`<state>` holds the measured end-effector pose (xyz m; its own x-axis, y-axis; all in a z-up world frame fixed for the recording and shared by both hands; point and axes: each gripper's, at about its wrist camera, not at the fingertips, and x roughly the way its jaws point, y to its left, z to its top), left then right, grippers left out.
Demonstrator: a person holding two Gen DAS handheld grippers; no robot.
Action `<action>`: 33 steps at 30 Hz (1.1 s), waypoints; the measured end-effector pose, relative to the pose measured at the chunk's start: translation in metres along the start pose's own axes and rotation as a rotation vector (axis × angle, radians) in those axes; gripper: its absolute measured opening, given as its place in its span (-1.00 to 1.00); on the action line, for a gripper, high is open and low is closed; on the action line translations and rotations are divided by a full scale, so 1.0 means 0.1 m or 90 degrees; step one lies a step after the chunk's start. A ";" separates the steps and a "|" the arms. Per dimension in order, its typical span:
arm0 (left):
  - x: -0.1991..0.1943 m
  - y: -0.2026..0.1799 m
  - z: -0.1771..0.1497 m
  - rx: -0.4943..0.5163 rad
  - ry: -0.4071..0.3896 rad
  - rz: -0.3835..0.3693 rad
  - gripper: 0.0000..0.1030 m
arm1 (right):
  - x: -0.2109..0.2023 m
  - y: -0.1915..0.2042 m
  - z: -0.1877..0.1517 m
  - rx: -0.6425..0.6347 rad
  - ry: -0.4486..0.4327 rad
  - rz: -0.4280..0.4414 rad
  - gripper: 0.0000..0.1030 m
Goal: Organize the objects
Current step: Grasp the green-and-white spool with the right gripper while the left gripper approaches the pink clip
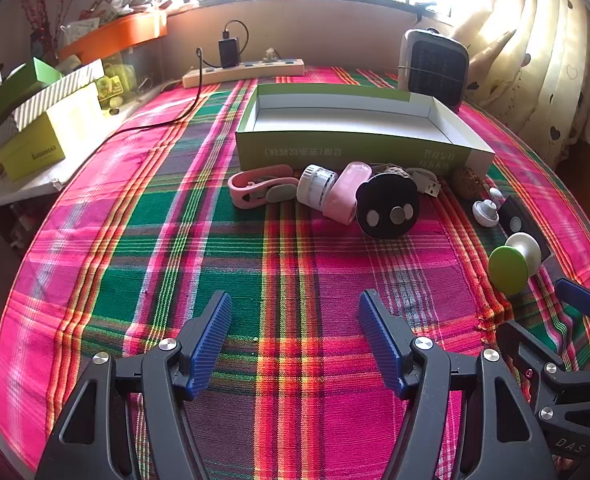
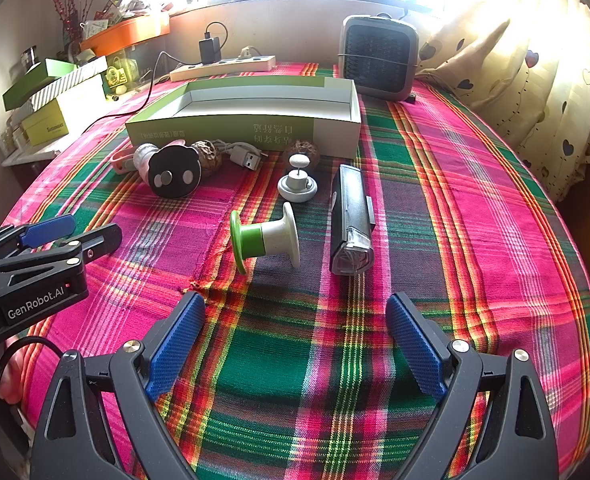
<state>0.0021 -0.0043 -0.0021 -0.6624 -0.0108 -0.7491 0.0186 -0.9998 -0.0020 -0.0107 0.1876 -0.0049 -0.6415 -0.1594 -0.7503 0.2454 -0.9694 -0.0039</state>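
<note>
A shallow green-and-white box [image 1: 359, 148] [image 2: 247, 132] lies open at the far side of the plaid table. Along its near wall sit a pink clip [image 1: 255, 186], a white round jar [image 1: 315, 186], a pink case [image 1: 345, 194], a black eared disc [image 1: 387, 206] [image 2: 173, 176], a USB cable [image 2: 247, 156] and walnuts [image 2: 209, 152]. Closer lie a small white stand [image 2: 297, 188], a green-and-white spool [image 2: 265, 240] and a black bike light [image 2: 351, 220]. My left gripper [image 1: 295, 300] [image 2: 91, 230] is open over bare cloth. My right gripper [image 2: 297, 302] is open just short of the spool and the light.
A grey fan heater [image 2: 379, 58] stands behind the box, with a power strip [image 1: 243, 70] and a plugged-in charger against the wall. Stacked cartons [image 1: 35, 120] and an orange tray [image 1: 115, 36] crowd the left shelf. A curtain [image 1: 535, 60] hangs on the right.
</note>
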 end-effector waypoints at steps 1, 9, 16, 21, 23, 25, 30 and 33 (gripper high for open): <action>0.00 0.00 0.00 0.000 0.001 0.000 0.27 | 0.00 0.00 0.00 0.000 0.000 0.000 0.79; 0.01 -0.01 -0.01 0.004 0.002 -0.005 0.27 | -0.01 0.01 -0.02 -0.007 0.001 0.008 0.79; 0.02 0.01 0.01 0.012 0.006 -0.016 0.27 | -0.02 0.01 0.01 -0.010 -0.007 0.035 0.66; 0.02 0.03 0.02 0.009 0.006 -0.020 0.27 | 0.00 0.06 0.06 -0.026 -0.010 0.046 0.56; 0.02 0.02 0.02 0.010 0.006 -0.020 0.27 | 0.01 0.07 0.07 -0.031 -0.010 0.052 0.52; 0.02 0.02 0.02 0.007 0.006 -0.022 0.27 | 0.01 0.06 0.09 -0.034 -0.012 0.054 0.47; 0.03 0.06 0.05 0.003 0.007 -0.030 0.27 | 0.04 0.03 0.18 -0.034 -0.011 0.057 0.37; 0.04 0.09 0.08 -0.003 0.008 -0.035 0.27 | 0.06 0.02 0.22 -0.037 -0.010 0.062 0.23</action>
<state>-0.0070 -0.0139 0.0001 -0.6530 0.0441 -0.7560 -0.0134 -0.9988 -0.0466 -0.0296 0.1802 0.0050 -0.6230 -0.2562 -0.7391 0.3494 -0.9365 0.0301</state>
